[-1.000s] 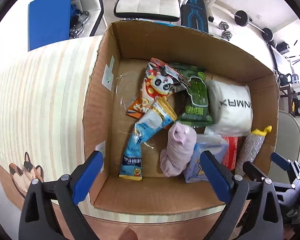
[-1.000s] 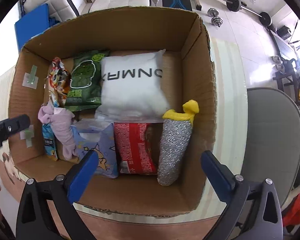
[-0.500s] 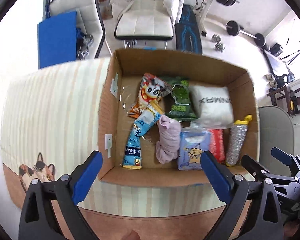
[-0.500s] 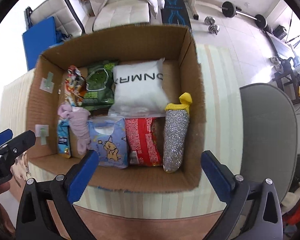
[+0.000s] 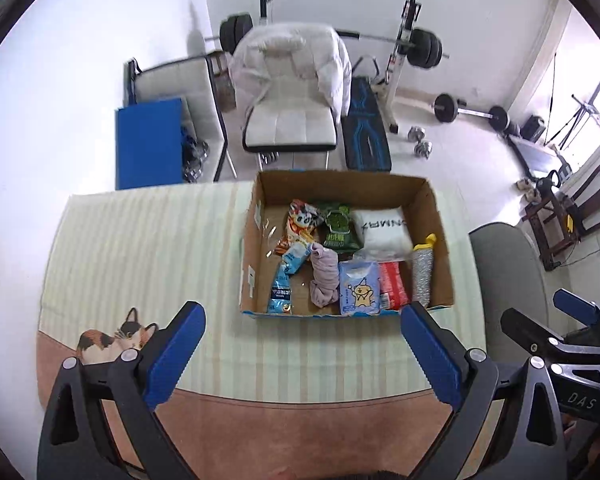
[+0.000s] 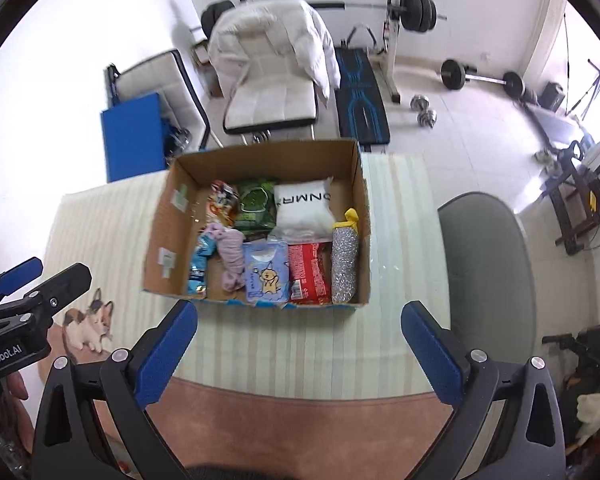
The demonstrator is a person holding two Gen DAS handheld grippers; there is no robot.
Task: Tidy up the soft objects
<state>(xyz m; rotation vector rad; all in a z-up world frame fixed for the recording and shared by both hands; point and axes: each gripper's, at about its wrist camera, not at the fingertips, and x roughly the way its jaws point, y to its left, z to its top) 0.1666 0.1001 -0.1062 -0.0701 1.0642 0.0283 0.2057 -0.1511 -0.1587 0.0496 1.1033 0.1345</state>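
A cardboard box (image 5: pixel 256 240) (image 6: pixel 162 236) stands on the striped table and holds soft things: a white pillow (image 5: pixel 382 230) (image 6: pixel 303 210), a pink cloth (image 5: pixel 324 276) (image 6: pixel 232 258), a blue tissue pack (image 5: pixel 358 290) (image 6: pixel 266 276), a red pack (image 5: pixel 394 288) (image 6: pixel 310 270), a silver scrubber (image 5: pixel 422 274) (image 6: pixel 345 264), and snack bags (image 5: pixel 300 224). My left gripper (image 5: pixel 300 354) is open and empty, high above the table in front of the box. My right gripper (image 6: pixel 298 350) is open and empty, also high and in front.
The table carries a striped cloth (image 5: pixel 148 248) with a cat picture (image 5: pixel 116 336). A grey chair (image 6: pixel 484 264) stands to the right. A white chair (image 5: pixel 292 120), a blue board (image 5: pixel 150 148) and a weight bench (image 5: pixel 366 132) are behind.
Both grippers have pulled up and back from the box, which now looks smaller and farther. The things in the box have not moved.
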